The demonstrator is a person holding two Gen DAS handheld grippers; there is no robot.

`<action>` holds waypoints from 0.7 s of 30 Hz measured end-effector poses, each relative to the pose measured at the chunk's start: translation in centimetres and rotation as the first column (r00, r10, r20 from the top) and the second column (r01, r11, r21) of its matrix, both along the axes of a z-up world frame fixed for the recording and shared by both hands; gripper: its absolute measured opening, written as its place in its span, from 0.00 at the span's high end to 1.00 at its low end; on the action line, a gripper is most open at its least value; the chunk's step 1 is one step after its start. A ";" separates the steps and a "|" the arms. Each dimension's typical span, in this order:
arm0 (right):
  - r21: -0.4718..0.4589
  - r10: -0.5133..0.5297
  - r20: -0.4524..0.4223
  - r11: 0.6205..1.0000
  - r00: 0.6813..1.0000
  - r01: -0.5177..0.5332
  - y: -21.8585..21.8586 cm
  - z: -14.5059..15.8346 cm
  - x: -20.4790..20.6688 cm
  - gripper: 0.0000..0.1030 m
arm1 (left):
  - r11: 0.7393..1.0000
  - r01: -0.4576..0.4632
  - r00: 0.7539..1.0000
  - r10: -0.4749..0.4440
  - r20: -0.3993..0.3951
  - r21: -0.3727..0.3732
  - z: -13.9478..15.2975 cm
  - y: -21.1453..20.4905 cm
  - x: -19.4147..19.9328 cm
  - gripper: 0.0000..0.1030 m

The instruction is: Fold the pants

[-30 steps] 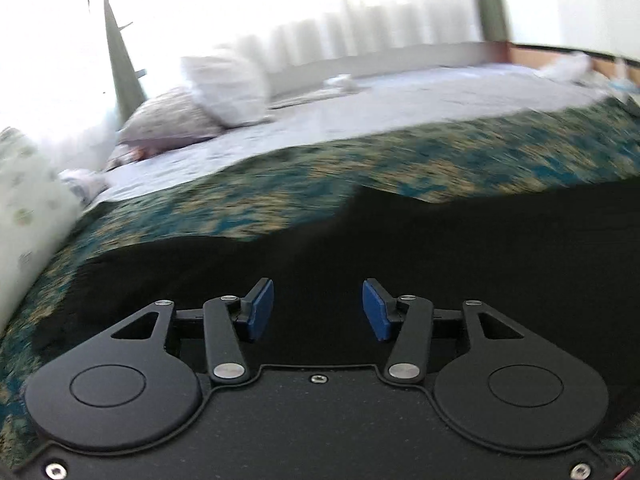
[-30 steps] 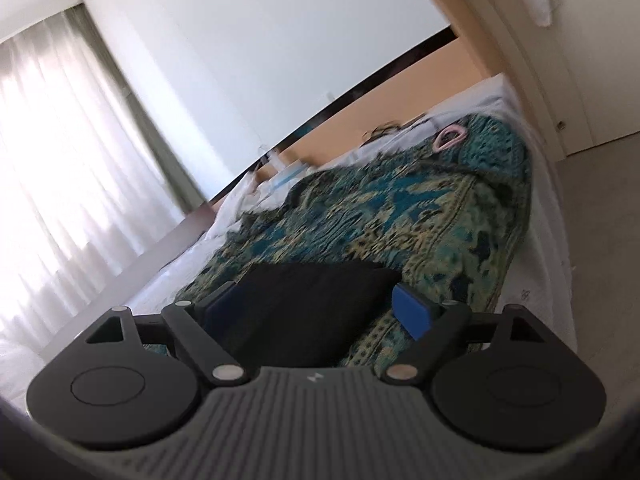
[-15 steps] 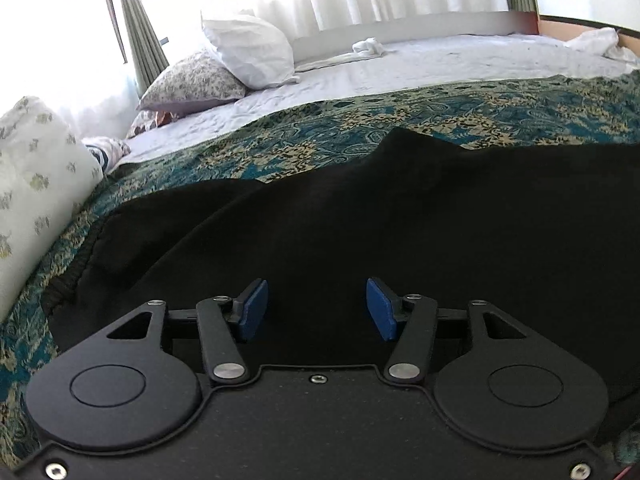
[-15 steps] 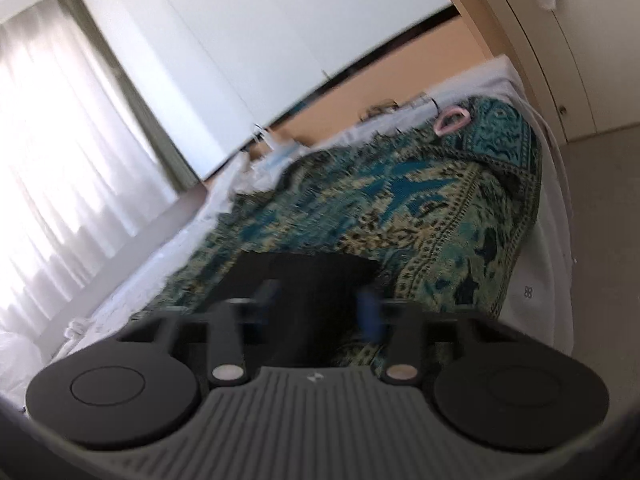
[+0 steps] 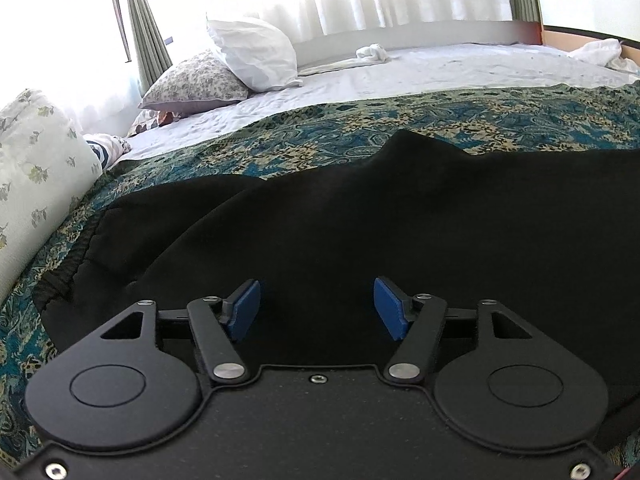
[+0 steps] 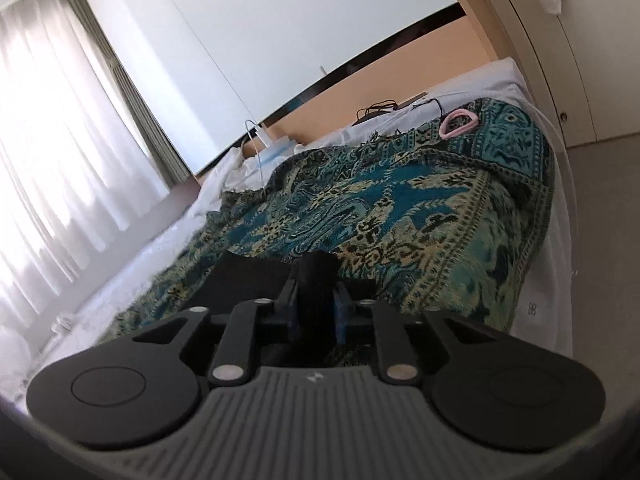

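Observation:
Black pants [image 5: 360,216] lie spread across a teal patterned bedspread [image 5: 328,136], with the elastic waistband at the left. My left gripper [image 5: 316,306] is open, its blue pads wide apart just above the black cloth. In the right wrist view my right gripper [image 6: 316,304] is shut on a fold of the black pants [image 6: 316,276], near the end of a pant leg [image 6: 248,276] that lies on the bedspread [image 6: 400,216].
White and floral pillows [image 5: 248,56] sit at the bed's head, another floral pillow [image 5: 36,176] at the left. A pink ring-shaped object [image 6: 458,122], cables and a white bundle lie at the far end. The bed edge and floor [image 6: 600,240] are at the right.
My right gripper closed from open onto the edge of the pant leg. My left gripper steadied over the pants near the waistband and stayed open.

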State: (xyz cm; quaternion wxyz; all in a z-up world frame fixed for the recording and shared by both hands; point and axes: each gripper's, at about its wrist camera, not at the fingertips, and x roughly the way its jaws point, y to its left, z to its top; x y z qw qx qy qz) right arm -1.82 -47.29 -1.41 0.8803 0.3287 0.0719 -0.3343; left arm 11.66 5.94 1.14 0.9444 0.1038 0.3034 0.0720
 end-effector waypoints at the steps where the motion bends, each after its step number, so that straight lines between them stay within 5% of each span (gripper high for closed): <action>1: 0.005 0.003 0.013 1.000 1.000 -0.003 0.2 0.0 -0.4 0.51 | 1.000 -0.001 1.000 0.001 0.001 -0.001 0.0 0.1 0.0 0.39; 4: 0.012 0.006 0.029 1.000 1.000 -0.006 0.9 0.1 -1.4 0.37 | 1.000 -0.001 1.000 0.001 0.004 0.000 0.0 0.1 0.0 0.39; 10: -0.001 -0.006 -0.017 1.000 1.000 0.005 1.6 0.3 -1.6 0.38 | 1.000 -0.001 1.000 0.001 0.004 0.000 0.0 0.0 0.0 0.39; 16: 0.095 0.044 -0.013 0.995 0.999 -0.042 -1.0 0.0 0.2 0.38 | 1.000 -0.001 1.000 0.001 0.005 0.000 -0.1 0.0 0.0 0.39; 21: 0.041 0.059 -0.110 0.998 0.992 -0.055 -0.8 0.4 2.3 0.38 | 1.000 -0.009 1.000 0.009 0.006 -0.004 0.0 0.2 0.0 0.36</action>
